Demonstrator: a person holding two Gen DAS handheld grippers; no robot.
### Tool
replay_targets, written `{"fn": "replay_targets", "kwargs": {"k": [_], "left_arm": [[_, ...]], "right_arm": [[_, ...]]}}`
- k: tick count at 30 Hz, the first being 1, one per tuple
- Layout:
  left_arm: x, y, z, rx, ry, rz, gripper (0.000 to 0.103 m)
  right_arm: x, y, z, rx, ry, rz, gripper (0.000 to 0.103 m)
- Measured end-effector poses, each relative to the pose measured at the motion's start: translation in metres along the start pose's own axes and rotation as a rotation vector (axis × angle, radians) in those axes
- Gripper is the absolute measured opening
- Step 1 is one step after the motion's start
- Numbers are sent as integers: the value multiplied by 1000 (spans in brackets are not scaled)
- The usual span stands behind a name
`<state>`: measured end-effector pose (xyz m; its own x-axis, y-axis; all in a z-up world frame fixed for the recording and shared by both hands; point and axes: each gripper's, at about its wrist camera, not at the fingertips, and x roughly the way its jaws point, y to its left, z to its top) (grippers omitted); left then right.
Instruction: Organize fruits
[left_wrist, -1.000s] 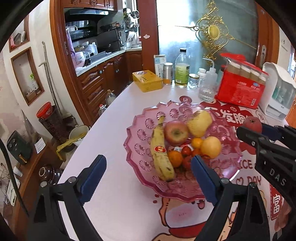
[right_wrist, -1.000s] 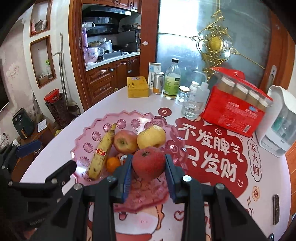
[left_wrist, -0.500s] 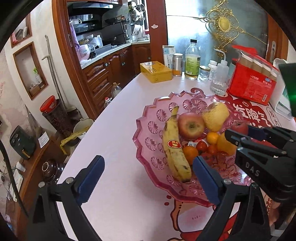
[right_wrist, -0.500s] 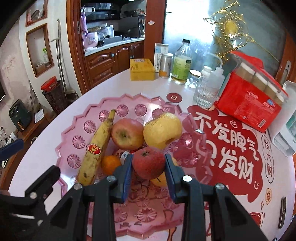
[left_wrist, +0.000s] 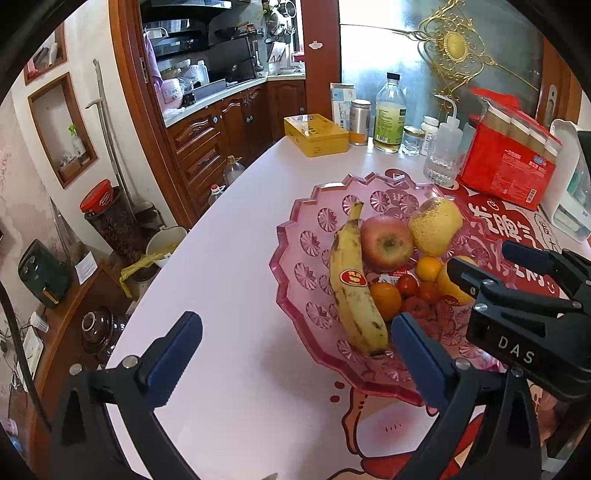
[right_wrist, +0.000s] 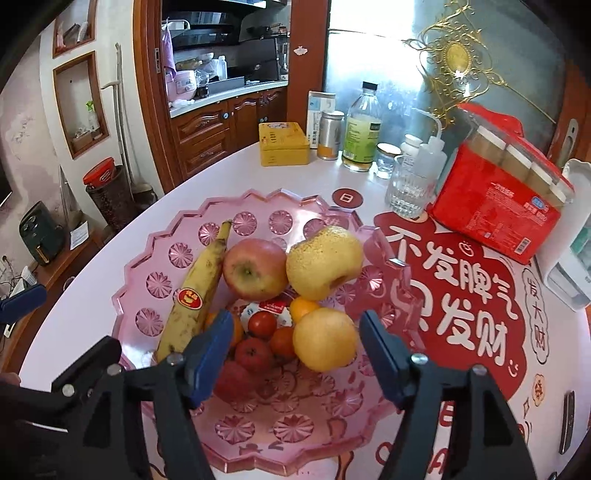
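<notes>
**Ana:** Jaws first: the right gripper was opening over the scalloped pink glass fruit bowl, its blue pads touching nothing. A dark red apple lay in the bowl just inside the left pad, half hidden behind it. The left gripper was also easing wider, spread over bare tabletop with only its right pad over the bowl's near rim, and nothing lay between its jaws.

**Ben:** Where did the remaining fruit lie from those jaws?

**Ana:** All of it sat in the bowl, ahead of the right gripper. The spotted yellow banana with a red sticker ran from near-left to far-right along the bowl's left side. Beyond the pads were a red-yellow apple and a rough yellow pear; a smooth yellow round fruit lay right between the pads, with small oranges and little red fruits beside it. I judged the right hand nearer the pile, the left nearer the banana.

**Ben:** And the surface, the room?

**Ana:** A white oval table with a red printed mat. At its far end stood a red carton, a yellow tin, bottles and a ribbed glass tumbler. Wooden kitchen cabinets stood behind.
</notes>
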<state>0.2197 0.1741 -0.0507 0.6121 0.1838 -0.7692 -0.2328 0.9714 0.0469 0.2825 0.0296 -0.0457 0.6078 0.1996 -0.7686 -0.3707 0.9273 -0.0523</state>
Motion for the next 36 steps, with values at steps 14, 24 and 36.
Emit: {"fn": "replay_targets", "kwargs": {"k": [14, 24, 36], "left_arm": [[-42, -35, -24, 30, -4, -110, 102], [-100, -94, -72, 130, -12, -230, 102], [-168, -126, -127, 198, 16, -298, 102]], "right_arm": [[-60, -51, -56, 94, -20, -135, 71], [-134, -106, -136, 235, 2, -208, 71], [-229, -124, -217, 399, -15, -234, 76]]}}
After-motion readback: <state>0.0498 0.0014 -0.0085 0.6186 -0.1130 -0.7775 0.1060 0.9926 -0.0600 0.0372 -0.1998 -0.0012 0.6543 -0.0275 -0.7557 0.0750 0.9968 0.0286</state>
